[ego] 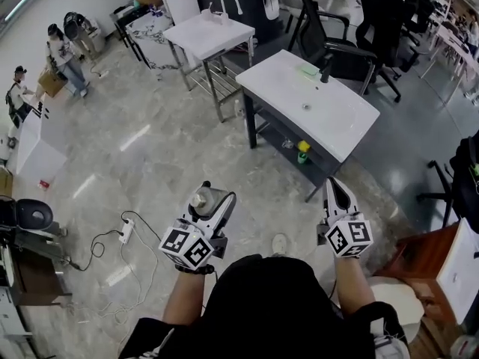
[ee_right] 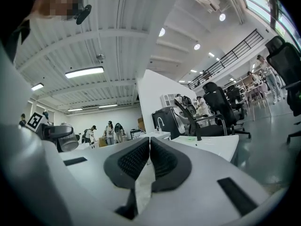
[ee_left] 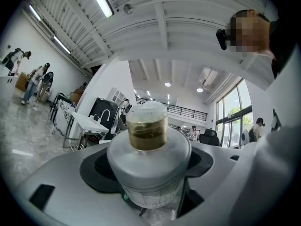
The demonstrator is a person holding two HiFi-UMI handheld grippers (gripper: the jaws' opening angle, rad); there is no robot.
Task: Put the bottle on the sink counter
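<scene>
A clear bottle (ego: 200, 198) with a grey shoulder, a gold neck and a frosted cap (ee_left: 147, 111) stands upright between the jaws of my left gripper (ego: 212, 200), which is shut on its body (ee_left: 148, 166). In the head view this gripper hangs over the floor, short of the white sink counter (ego: 284, 81) with its black tap (ego: 326, 69). My right gripper (ego: 334, 186) is shut with nothing in it, its pads (ee_right: 165, 161) pressed together, and points toward the counter (ee_right: 211, 145). The right gripper view also catches the bottle (ee_right: 68, 142) at its left edge.
A second white sink stand (ego: 209, 32) with a curved tap is behind the counter. A yellow-green bottle (ego: 302, 152) sits on the shelf under the counter. Office chairs (ego: 337, 28) stand beyond it. A power strip (ego: 126, 231) and cable lie on the floor at left; people (ego: 63, 54) are far left.
</scene>
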